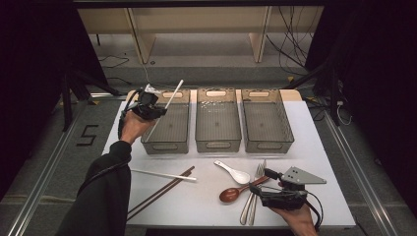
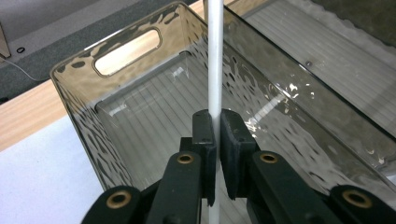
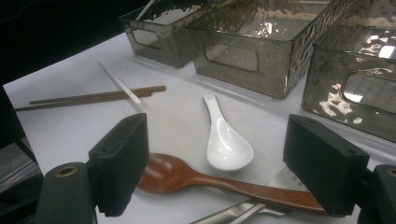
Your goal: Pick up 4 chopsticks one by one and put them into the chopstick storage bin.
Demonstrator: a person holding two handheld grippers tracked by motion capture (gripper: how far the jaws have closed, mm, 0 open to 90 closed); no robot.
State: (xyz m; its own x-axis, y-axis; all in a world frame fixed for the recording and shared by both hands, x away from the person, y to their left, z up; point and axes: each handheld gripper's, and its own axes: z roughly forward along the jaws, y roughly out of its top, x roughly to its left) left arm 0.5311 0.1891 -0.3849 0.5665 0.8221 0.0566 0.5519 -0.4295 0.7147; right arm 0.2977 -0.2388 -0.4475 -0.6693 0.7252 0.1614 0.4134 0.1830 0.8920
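Here the left gripper (image 1: pixel 156 109) is up over the left bin (image 1: pixel 167 129), near its far end. Its jaws are pressed tight on a white chopstick (image 1: pixel 174 94). In the left gripper view the white chopstick (image 2: pixel 215 60) runs straight up between the two black pads, and a bit of it sticks out below them. The stick slants up and away from the hand in the high view, with its top end above the far rim of the bin. Under the gripper the inside of the left bin (image 2: pixel 154 116) has a bare ribbed floor with lots of room.

Three bins sit side by side at the back of the white worktop (image 1: pixel 206 196). The middle bin (image 1: pixel 218 123) and the right bin (image 1: pixel 267 123) stand just beside each other, with thin gaps between their walls.

The right gripper (image 1: pixel 268 188) rests low near the front edge of the worktop. Its jaws are spread wide with nothing between them. Just past them lie a brown wooden spoon (image 3: pixel 196 179) and a white spoon (image 3: pixel 226 144). Part of a fork (image 1: pixel 255 196) lies under the brown spoon's handle.

Further left, a second white chopstick (image 1: pixel 162 174) lies across two brown chopsticks (image 1: pixel 160 192). The worktop between the bins and these things is open and flat.
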